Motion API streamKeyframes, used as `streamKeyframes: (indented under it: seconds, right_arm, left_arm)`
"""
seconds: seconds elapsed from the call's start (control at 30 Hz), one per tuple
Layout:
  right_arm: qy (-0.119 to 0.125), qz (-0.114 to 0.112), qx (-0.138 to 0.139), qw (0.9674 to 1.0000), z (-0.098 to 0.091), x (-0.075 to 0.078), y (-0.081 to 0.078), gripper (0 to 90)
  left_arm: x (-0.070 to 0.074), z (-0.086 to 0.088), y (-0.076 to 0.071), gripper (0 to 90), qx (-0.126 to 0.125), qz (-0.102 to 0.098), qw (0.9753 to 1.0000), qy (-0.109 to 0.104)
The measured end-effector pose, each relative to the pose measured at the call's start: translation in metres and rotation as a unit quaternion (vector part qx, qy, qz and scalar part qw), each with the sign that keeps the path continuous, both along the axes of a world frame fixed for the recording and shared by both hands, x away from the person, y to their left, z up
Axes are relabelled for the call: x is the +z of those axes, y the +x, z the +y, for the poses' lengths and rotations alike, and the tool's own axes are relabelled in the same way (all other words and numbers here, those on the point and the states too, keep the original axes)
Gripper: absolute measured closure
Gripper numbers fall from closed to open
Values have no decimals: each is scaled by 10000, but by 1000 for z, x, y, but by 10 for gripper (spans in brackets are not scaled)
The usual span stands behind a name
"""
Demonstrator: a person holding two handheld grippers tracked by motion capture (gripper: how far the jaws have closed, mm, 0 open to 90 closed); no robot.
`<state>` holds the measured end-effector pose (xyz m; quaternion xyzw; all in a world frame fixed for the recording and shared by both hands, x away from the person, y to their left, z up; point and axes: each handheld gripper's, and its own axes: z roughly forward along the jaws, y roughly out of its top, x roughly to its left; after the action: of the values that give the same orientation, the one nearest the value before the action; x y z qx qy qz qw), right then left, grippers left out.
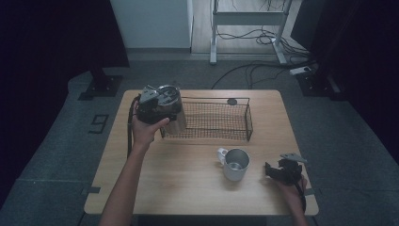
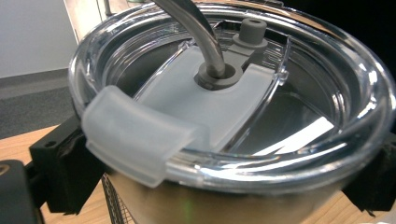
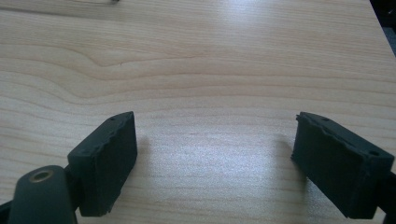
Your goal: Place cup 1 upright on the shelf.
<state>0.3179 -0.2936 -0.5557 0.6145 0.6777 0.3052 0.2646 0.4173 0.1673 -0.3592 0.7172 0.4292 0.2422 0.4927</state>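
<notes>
The wooden table (image 1: 188,183) takes up the middle of the high view. Toward twelve o'clock on it stands a black wire basket (image 1: 221,121), running lengthwise across the top. At the basket's nine o'clock end a steel tumbler (image 1: 173,110) with a clear lid (image 2: 299,140) is held up at the basket's edge, over its corner, tilted a little. The left gripper (image 1: 157,104) has its jaws clamped on the tumbler's sides just under the lid, one black pad on each flank in the left gripper view; a metal straw (image 2: 198,32) passes through the lid's grey grommet. At about five o'clock from the basket a white-handled metal mug (image 1: 234,164) stands upright and apart. At the mug's three o'clock, the right gripper (image 1: 270,170) rests low over bare wood, its jaws apart with nothing between them.
</notes>
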Motion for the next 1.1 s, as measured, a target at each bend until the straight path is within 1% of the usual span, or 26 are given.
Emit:
streamKeyframes:
  seconds: [0.13, 0.27, 0.43, 0.6, 0.67, 0.77, 0.9, 1.1]
  right_arm:
    - [-3, -2, 3, 10000, 0, 0, 0, 135]
    - [-4, -3, 3, 10000, 0, 0, 0, 135]
    - [-4, -2, 2, 10000, 0, 0, 0, 135]
    - [-3, -2, 2, 10000, 0, 0, 0, 135]
    - [-3, -3, 2, 10000, 0, 0, 0, 135]
    - [-4, -2, 3, 10000, 0, 0, 0, 135]
    - [-4, -3, 2, 10000, 0, 0, 0, 135]
    - [-5, 2, 4, 10000, 0, 0, 0, 135]
  left_arm:
    - [0, -2, 3, 42, -24, 35, 10000, -43]
    - [-1, -8, 8, 42, -19, 43, 10000, 7]
    - [-3, -11, 14, 42, -39, 124, 9999, -37]
    - [0, -16, 18, 42, -34, 101, 9999, -41]
    - [1, -16, 18, 42, -31, 99, 9999, -31]
    - [1, -20, 20, 42, -36, 93, 9999, 74]
    - [-2, -22, 26, 42, -76, 134, 9999, 57]
    - [-5, -24, 35, 42, -50, 155, 9998, 63]
